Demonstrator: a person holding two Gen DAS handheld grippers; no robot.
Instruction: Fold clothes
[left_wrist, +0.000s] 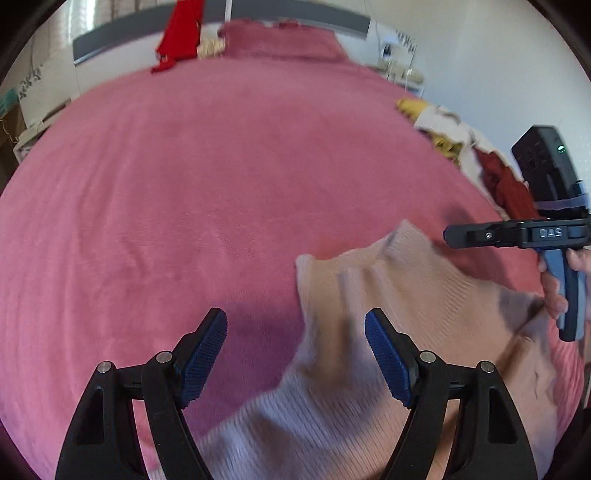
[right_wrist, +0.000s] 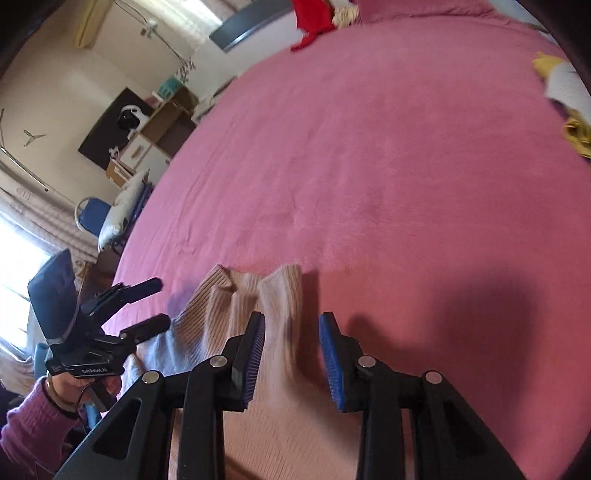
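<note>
A pale pink ribbed sweater (left_wrist: 388, 332) lies on a wide pink bedspread (left_wrist: 221, 166), filling the lower right of the left wrist view and the lower centre of the right wrist view. Both pictures are slightly blurred.

The left gripper (left_wrist: 295, 354) hovers over the sweater's edge at the bottom of its own view, its blue-padded jaws spread wide with nothing pinched; one pad is over bedspread, the other over knit. The right gripper (right_wrist: 291, 362) sits at the bottom of its own view, jaws parted and empty, with a band of the sweater showing in the gap beneath them. It also appears at the right edge of the left view, held by a hand (left_wrist: 557, 291).

The sweater looks soft, light and floppy, a stretchy knit that will sag and bunch if lifted at one point. It is best taken by two spread points along an edge, such as the shoulders or the hem.

Its ribbed neck or cuff end (right_wrist: 255, 284) points toward the upper part of the frames, away from the grippers, so the long axis seems to run from the bottom of the picture upward. The blur leaves the exact outline unclear.

Other clothes lie at the far edges: a red garment (left_wrist: 177, 37) and a yellow and white pile (left_wrist: 439, 129).
</note>
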